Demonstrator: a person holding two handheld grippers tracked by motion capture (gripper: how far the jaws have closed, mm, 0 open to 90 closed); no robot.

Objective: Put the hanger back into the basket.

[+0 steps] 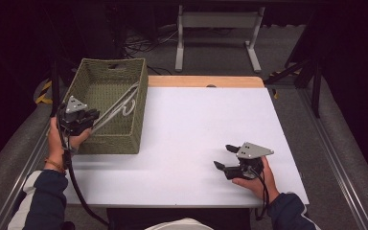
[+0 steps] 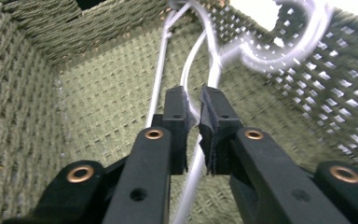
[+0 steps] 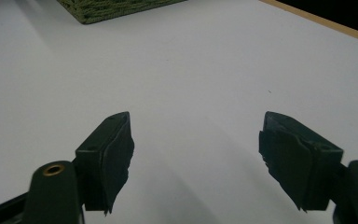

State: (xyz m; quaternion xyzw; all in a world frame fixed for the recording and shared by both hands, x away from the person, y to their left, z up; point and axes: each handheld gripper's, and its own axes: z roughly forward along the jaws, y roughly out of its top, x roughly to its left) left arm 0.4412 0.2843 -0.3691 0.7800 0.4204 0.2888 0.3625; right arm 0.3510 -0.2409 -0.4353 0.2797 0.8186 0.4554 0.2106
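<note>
The left gripper (image 2: 193, 116) has its jaws pinched tight on a thin white wire hanger (image 2: 213, 70), which runs between them and slants up across the green woven basket (image 1: 139, 103). The right gripper (image 1: 225, 157) rests on the white table (image 1: 191, 124), well apart, jaws wide with nothing between them.
</note>
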